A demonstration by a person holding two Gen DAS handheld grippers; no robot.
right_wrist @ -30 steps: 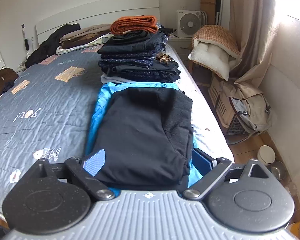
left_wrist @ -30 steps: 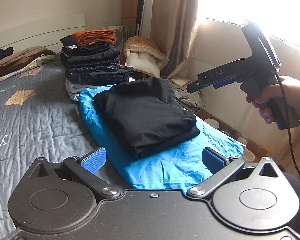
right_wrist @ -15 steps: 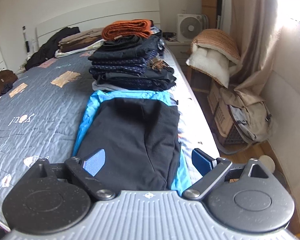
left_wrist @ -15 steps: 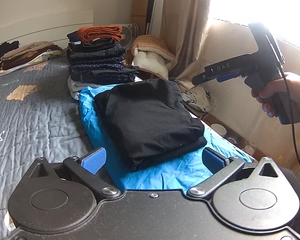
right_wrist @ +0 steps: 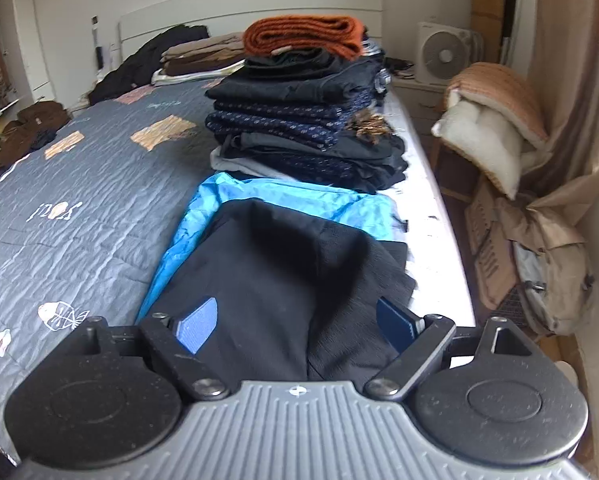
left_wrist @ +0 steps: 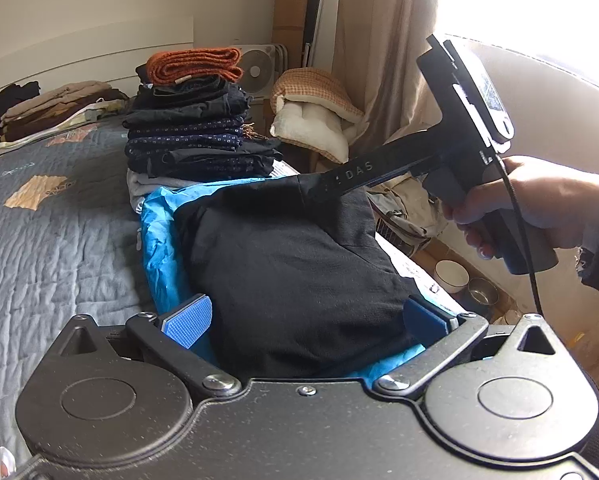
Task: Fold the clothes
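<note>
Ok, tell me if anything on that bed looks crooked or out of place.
The tall pile has a frayed brown fringe sticking out its right side, and its layers are unevenly stacked. The black garment lies neatly on the blue one.

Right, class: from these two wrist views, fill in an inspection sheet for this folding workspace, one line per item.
Surface: grey quilted bed, patchwork patterns.
Job's things: folded black garment lying on a blue garment; tall folded stack behind, orange knit on top.
Clutter: loose clothes by the headboard.
Grippers: left hand-held gripper open around the black garment; right hand-held gripper open over it.
Cables: black cable hanging from the right gripper's handle.
Surroundings: fan, curtain, backpack, bowls on the floor.
</note>
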